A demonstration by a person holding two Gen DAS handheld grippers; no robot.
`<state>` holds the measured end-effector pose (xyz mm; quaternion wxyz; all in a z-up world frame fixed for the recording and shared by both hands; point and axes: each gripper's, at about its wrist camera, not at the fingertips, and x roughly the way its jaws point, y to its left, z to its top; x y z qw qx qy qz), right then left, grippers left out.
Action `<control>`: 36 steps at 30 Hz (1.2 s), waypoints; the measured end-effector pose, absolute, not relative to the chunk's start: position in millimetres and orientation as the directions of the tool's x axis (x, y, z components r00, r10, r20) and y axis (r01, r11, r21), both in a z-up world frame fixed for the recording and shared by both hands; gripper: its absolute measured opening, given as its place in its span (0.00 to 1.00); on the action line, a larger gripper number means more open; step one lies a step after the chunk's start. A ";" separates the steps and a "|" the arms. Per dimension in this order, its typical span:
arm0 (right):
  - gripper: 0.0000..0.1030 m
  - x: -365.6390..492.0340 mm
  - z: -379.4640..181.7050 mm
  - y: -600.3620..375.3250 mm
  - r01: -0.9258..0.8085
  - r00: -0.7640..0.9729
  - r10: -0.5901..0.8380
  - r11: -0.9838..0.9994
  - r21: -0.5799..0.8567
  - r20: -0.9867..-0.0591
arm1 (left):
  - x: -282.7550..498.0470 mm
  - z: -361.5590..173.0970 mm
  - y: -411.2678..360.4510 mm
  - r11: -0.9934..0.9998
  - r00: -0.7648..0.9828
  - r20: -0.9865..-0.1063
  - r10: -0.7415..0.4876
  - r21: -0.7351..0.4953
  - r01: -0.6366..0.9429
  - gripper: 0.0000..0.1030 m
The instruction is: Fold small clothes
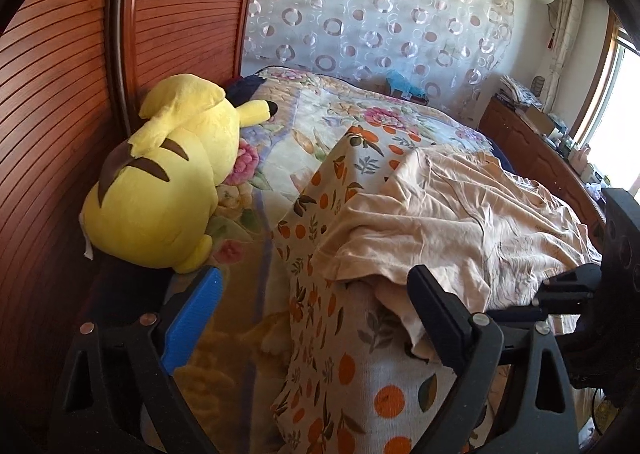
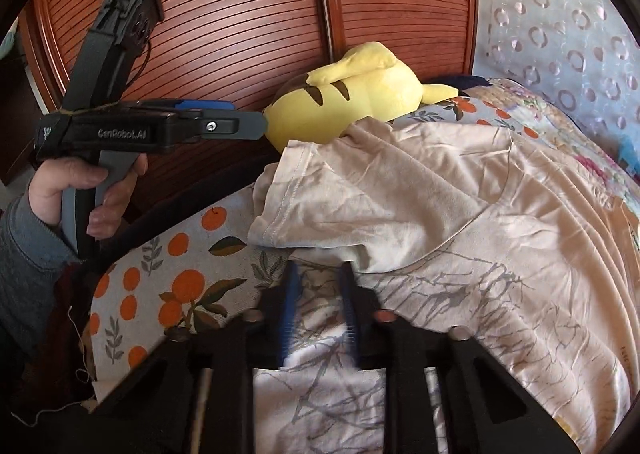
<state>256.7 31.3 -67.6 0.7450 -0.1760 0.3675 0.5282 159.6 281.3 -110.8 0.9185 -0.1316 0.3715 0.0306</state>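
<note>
A beige T-shirt (image 1: 460, 214) (image 2: 440, 206) with a grey branch print lies crumpled over an orange-print cushion (image 1: 352, 374) (image 2: 160, 286) on the bed. In the left wrist view my left gripper (image 1: 316, 294) stands open, its fingers on either side of the shirt's near sleeve hem and not touching it. The right wrist view shows the same left gripper (image 2: 252, 122) held in a hand (image 2: 80, 182), up and to the left of the sleeve (image 2: 288, 194). My right gripper (image 2: 319, 306) is down on the printed front of the shirt, with a fold of the cloth between its blue pads (image 2: 289, 310).
A yellow plush toy (image 1: 160, 190) (image 2: 360, 102) lies against the slatted wooden headboard (image 1: 60, 94) (image 2: 240, 14). A floral blanket (image 1: 320, 110) covers the bed behind. A wooden sideboard (image 1: 532, 142) with clutter stands under the window at the right.
</note>
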 end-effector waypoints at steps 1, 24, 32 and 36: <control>0.02 258.5 -64.8 22.1 -0.915 0.175 0.658 0.384 0.126 -0.733 | 163.1 -110.8 279.9 0.964 0.721 -0.692 -0.047 -0.220 -0.148 0.91; 0.02 272.5 -4.0 -127.7 -0.882 0.235 0.680 0.449 0.141 -0.695 | 195.5 -124.1 243.4 0.977 0.615 -0.781 -0.110 -0.200 -0.079 0.29; 0.02 275.4 39.1 -227.8 -0.853 0.302 0.694 0.503 0.140 -0.654 | 190.4 -98.4 229.0 0.993 0.662 -0.750 -0.010 -0.087 -0.084 0.10; 0.02 271.1 50.6 -284.3 -0.833 0.335 0.689 0.535 0.139 -0.642 | 192.0 -77.2 212.8 0.996 0.693 -0.720 -0.041 -0.082 -0.027 0.07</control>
